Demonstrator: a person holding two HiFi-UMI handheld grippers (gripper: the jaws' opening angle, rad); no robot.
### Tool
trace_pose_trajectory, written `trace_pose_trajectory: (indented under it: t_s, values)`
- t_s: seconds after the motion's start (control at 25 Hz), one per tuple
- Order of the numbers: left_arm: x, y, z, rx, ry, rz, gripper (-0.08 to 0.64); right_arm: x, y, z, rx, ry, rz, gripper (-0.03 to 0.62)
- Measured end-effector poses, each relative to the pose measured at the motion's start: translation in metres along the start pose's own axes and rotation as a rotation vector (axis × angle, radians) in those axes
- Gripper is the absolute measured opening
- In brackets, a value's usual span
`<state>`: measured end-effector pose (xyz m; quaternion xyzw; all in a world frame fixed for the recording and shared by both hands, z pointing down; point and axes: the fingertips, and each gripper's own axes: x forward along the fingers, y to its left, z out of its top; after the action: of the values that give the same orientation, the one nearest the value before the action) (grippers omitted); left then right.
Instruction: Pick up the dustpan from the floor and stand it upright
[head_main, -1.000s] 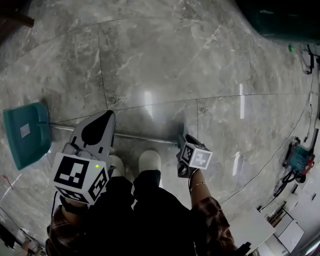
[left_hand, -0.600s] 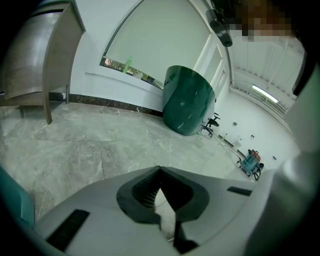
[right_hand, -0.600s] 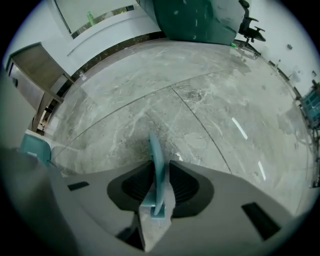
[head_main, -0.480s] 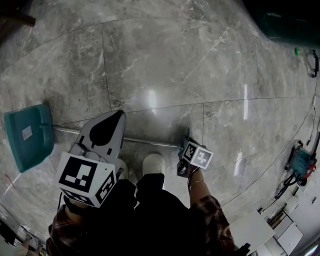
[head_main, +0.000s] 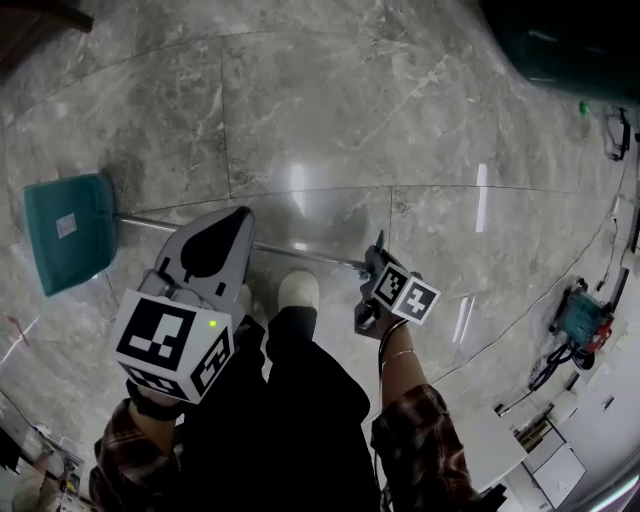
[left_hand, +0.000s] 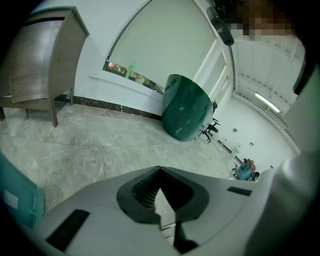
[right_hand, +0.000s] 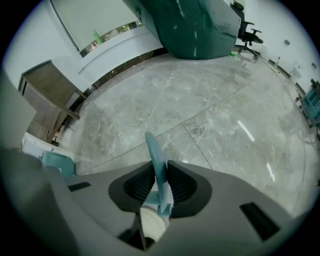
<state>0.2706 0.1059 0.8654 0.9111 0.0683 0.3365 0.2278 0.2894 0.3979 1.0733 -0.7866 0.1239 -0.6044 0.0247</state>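
The right claw (right_hand: 159, 172) stays clamped on the dustpan (head_main: 66, 233) handle, its pan now higher at frame left. The left claw (left_hand: 160, 171) is closed and empty.

Even indoor light, lamp glare streaks on polished floor (head_main: 350, 120), fisheye warp, dark corners.

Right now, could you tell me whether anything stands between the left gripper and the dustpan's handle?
Nothing visible does. The left gripper, fingers together, hangs above the metal handle with only open air between them. The right gripper grips the handle's teal end.
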Motion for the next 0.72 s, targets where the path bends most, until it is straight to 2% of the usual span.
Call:
trace_pose_trajectory:
  t_s: [0.16,0.36,0.72]
  values:
    - [-0.047,-0.023,0.035,-0.027,-0.032,0.019,0.001,-0.066,0.036,0.024,-0.050,-0.025,0.035,0.089]
    - [-0.115,-0.048,0.097,-0.060,-0.075,0.051,0.000,-0.148,0.093,0.054,-0.130,-0.029,0.071,0.103]
    - [-0.237,-0.060,0.178,-0.113,-0.207,0.157,0.001,-0.257,0.210,0.083,-0.330,-0.024,0.171,0.124]
